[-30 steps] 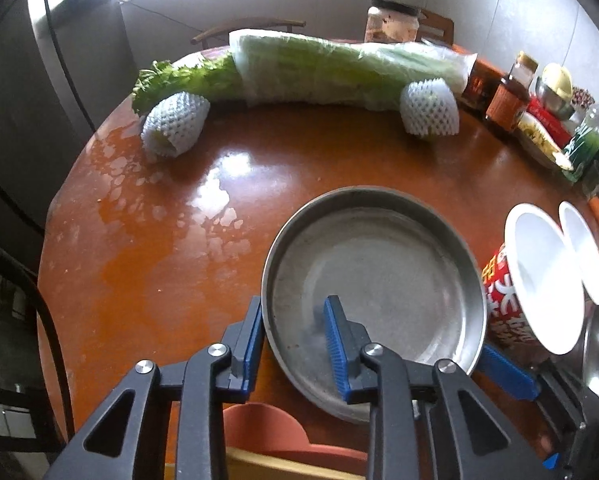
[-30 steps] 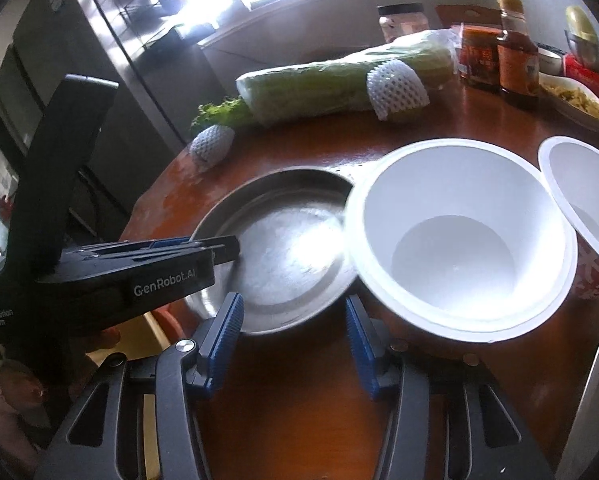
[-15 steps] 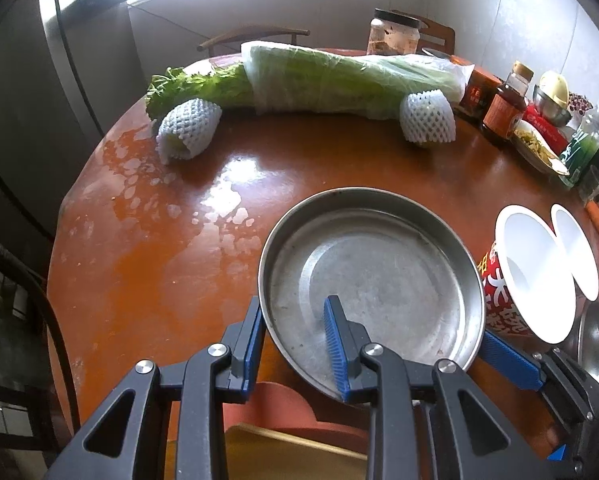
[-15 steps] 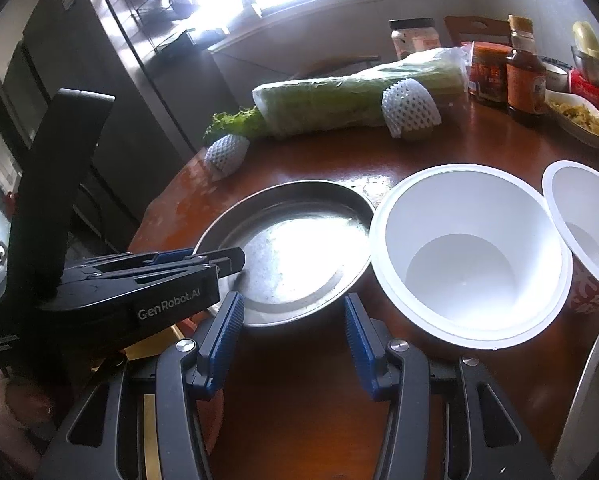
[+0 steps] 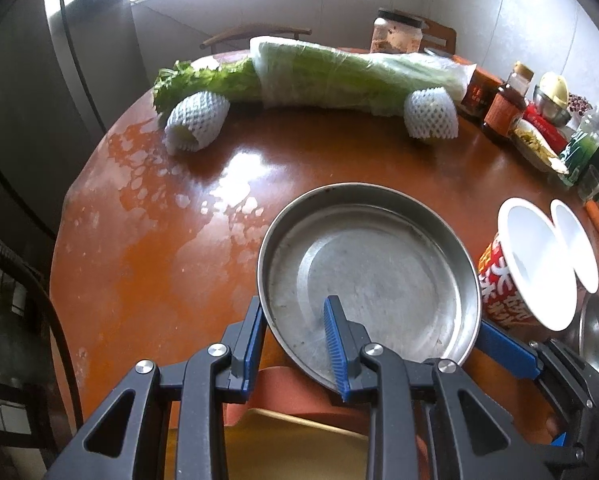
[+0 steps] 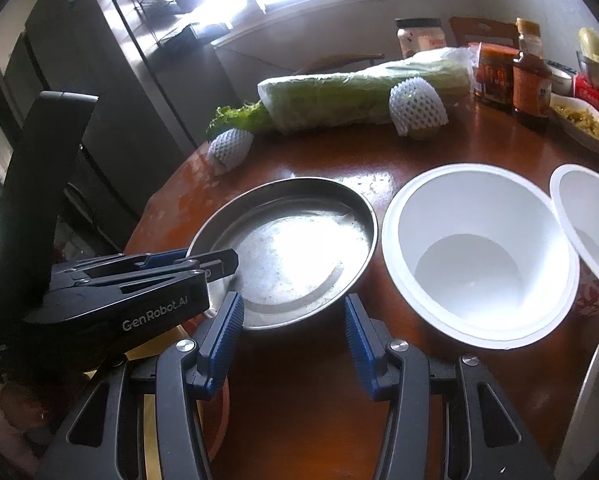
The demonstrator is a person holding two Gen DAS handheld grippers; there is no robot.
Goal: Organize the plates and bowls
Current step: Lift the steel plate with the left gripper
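A round metal plate point(image 5: 371, 272) is held tilted above the brown round table point(image 5: 159, 248). My left gripper point(image 5: 295, 320) is shut on the plate's near rim, one finger under it and one inside it. The plate also shows in the right wrist view point(image 6: 295, 256), with the left gripper point(image 6: 215, 262) clamped on its left rim. My right gripper point(image 6: 293, 316) is open and empty, just in front of the plate. Two white paper bowls point(image 6: 479, 256) point(image 6: 591, 220) with red printed sides stand to the right of the plate; they also show in the left wrist view point(image 5: 531, 268).
A bagged cabbage point(image 5: 359, 76) and two foam-netted fruits point(image 5: 197, 120) point(image 5: 431, 114) lie at the table's far side. Jars, sauce bottles point(image 5: 503, 106) and snack packs crowd the far right. Another metal dish point(image 5: 597, 332) sits at the right edge. A chair point(image 5: 19, 320) stands at the left.
The left gripper has lifted and tilted the metal plate and both cameras have pulled back. The right gripper has drawn away from the near white bowl, still open.
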